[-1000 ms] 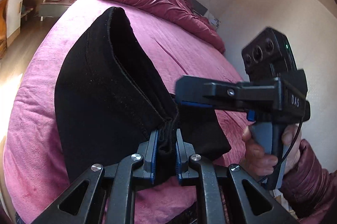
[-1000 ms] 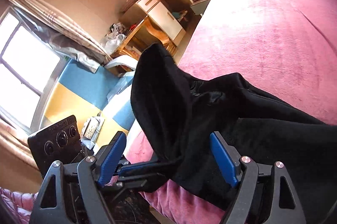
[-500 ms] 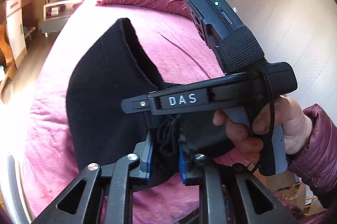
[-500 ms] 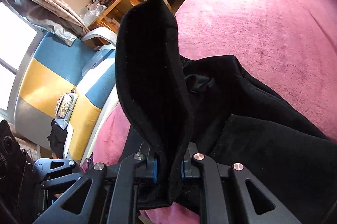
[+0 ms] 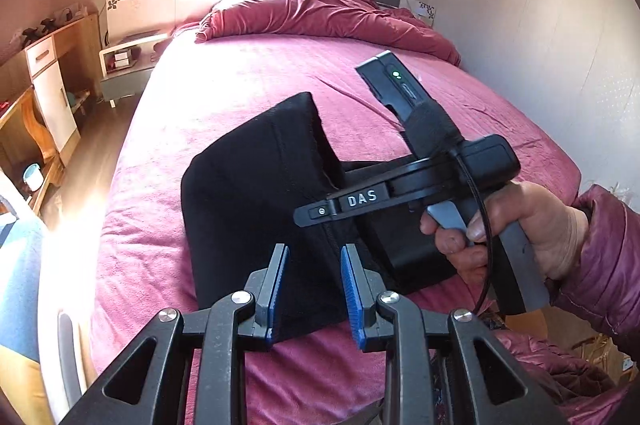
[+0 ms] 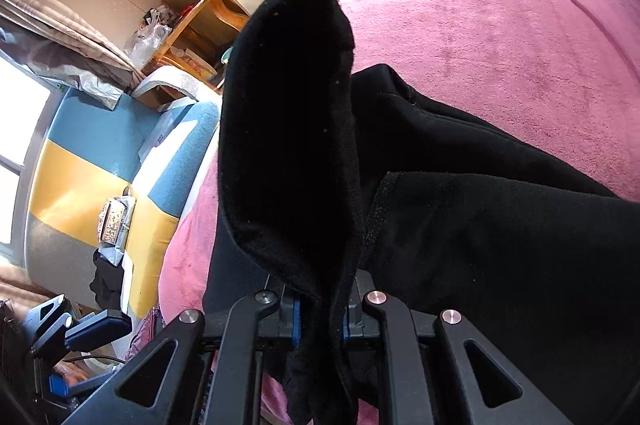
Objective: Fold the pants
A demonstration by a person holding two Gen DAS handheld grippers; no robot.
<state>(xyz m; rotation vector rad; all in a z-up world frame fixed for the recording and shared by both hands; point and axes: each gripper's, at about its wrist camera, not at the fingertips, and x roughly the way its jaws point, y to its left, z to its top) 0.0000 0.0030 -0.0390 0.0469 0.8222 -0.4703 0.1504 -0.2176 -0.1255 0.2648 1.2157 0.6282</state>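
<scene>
Black pants [image 5: 256, 201] lie bunched near the foot of the pink bed [image 5: 248, 73], one fold standing up. The right gripper [image 6: 318, 321] is clamped on that raised fold, a hand [image 5: 532, 225] around its handle. The left gripper [image 5: 314, 289] has just been opening; its blue pads [image 5: 280, 289] stand apart either side of the cloth, not pressing it.

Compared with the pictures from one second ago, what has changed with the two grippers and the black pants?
The left gripper has just opened and let go of the black pants; its fingers now stand apart from the cloth. The right gripper closed on the upright fold. The pants stayed on the pink bed.
</scene>
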